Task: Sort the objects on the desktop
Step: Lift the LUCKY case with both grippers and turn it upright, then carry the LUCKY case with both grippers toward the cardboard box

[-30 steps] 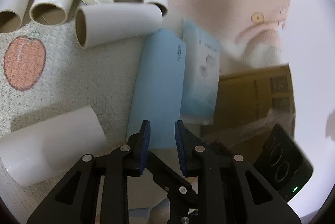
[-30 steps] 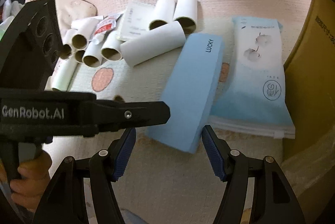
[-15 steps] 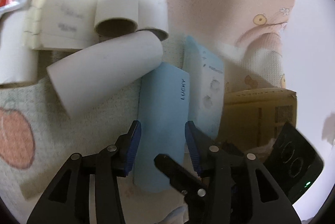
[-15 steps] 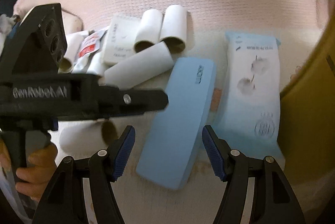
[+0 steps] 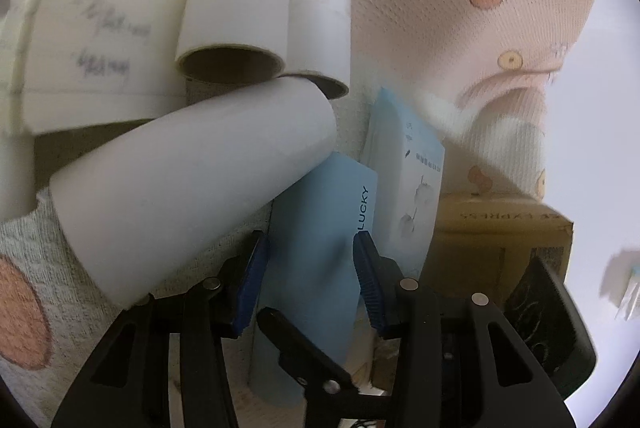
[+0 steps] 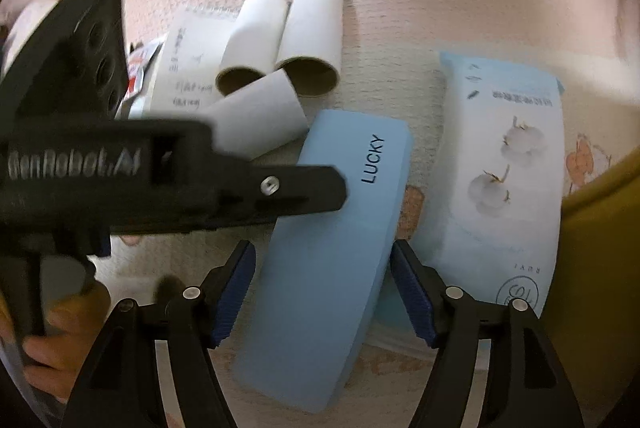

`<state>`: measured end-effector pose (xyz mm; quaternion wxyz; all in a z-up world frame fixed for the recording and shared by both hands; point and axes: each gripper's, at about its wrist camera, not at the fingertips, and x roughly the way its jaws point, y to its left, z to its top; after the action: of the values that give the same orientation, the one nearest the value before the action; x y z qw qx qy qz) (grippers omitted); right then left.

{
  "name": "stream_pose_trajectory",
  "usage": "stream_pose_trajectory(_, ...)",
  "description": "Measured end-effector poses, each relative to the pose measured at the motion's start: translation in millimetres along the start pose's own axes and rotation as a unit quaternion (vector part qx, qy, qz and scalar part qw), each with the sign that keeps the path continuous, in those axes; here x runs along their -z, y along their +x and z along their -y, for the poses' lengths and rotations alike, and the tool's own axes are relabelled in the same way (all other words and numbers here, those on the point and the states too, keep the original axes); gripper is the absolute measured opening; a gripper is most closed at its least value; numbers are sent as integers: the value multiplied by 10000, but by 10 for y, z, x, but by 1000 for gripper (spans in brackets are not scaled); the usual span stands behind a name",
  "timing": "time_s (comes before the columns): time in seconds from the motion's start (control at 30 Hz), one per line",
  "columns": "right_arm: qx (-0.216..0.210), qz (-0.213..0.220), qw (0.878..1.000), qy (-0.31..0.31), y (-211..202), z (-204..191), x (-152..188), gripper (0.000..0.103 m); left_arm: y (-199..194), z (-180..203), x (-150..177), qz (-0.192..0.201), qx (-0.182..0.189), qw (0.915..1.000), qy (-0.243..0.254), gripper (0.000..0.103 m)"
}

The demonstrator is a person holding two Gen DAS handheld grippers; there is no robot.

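Observation:
A light blue case marked LUCKY (image 5: 320, 260) (image 6: 332, 252) lies on the patterned cloth. My left gripper (image 5: 308, 272) is open, its blue pads on either side of the case's far half. My right gripper (image 6: 324, 292) is open wide, its pads on either side of the case's near half. Neither touches it clearly. A long white cardboard tube (image 5: 192, 187) (image 6: 256, 115) lies against the case's far left corner. The left gripper's black body (image 6: 160, 179) crosses the right wrist view and covers part of the case.
Two more tubes (image 5: 260, 3) (image 6: 280, 39) and a white packet (image 5: 92, 19) lie beyond. A pale blue cotton-pad pack (image 6: 504, 167) (image 5: 412, 187) lies right of the case. A cardboard box (image 5: 500, 228) stands at the right.
Both grippers have moved forward over the blue case. The left gripper has opened wider and now straddles the case. The right gripper's opening is unchanged.

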<state>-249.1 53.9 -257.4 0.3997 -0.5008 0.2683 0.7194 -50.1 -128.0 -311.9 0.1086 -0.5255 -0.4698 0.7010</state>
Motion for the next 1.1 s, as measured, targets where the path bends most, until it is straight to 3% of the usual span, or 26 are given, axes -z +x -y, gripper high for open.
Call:
stream_pose_trajectory(0.03, 51, 21, 10000, -83, 10, -19, 9, 69, -7, -8, 16, 37, -23, 10000, 4, 42)
stream_pose_trajectory(0.17, 36, 147, 9997, -180, 51, -14, 47, 69, -62, 11, 85, 166, -97, 9998, 63, 37)
stream_pose_trajectory(0.47, -170, 340, 9991, -203, -57, 6, 95, 66, -336, 362, 261, 591, -230, 9955, 705, 37)
stream_pose_trajectory(0.7, -137, 929, 9955, -163, -420, 14, 80, 63, -643, 831, 391, 934, -20, 9890, 1147, 36)
stream_pose_trajectory(0.83, -302, 1252, 9917, -4, -690, 96, 37, 61, -808, 1186, 565, 1282, -271, 9766, 1703, 37)
stream_pose_trajectory(1.03, -367, 1847, 9819, -202, -1127, 123, 43, 61, -969, 1648, 832, 1713, -946, 9439, 2658, 37)
stream_pose_trajectory(1.1, -389, 2068, 9772, -280, -1254, 154, 102, 59, -997, 1765, 861, 1739, -943, 9375, 2862, 39)
